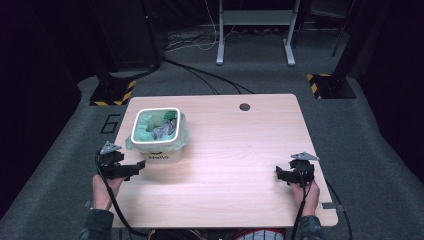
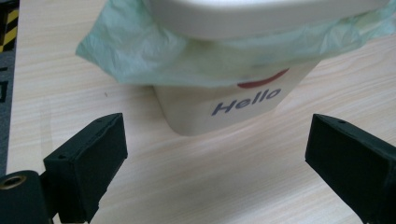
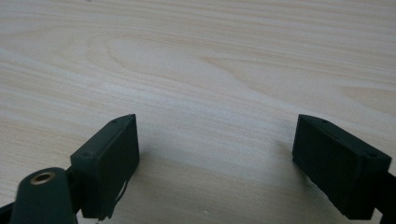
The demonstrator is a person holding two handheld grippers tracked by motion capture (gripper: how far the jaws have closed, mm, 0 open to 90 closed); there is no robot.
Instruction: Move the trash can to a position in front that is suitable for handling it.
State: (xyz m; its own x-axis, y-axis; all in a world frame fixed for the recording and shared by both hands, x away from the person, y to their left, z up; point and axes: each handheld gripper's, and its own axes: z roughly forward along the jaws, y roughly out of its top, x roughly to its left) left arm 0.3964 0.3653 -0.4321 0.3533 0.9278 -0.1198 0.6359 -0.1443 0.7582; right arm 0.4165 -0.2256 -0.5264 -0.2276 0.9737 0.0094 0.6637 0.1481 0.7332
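High view: white bin [image 1: 156,141] marked "Hello", green-lined, at table's [image 1: 235,150] left rear; left hand-held gripper [image 1: 137,169] just beside it, released; right hand-held gripper [image 1: 280,174] well apart. Left gripper view: "Hello" [image 2: 246,101] between spread jaws. Right gripper view: jaws spread, nothing held.

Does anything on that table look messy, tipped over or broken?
Nothing stands out. The small white bin stands upright on the table, its green liner bag folded loosely over the rim, with rubbish inside. Both claws are open and hold nothing.
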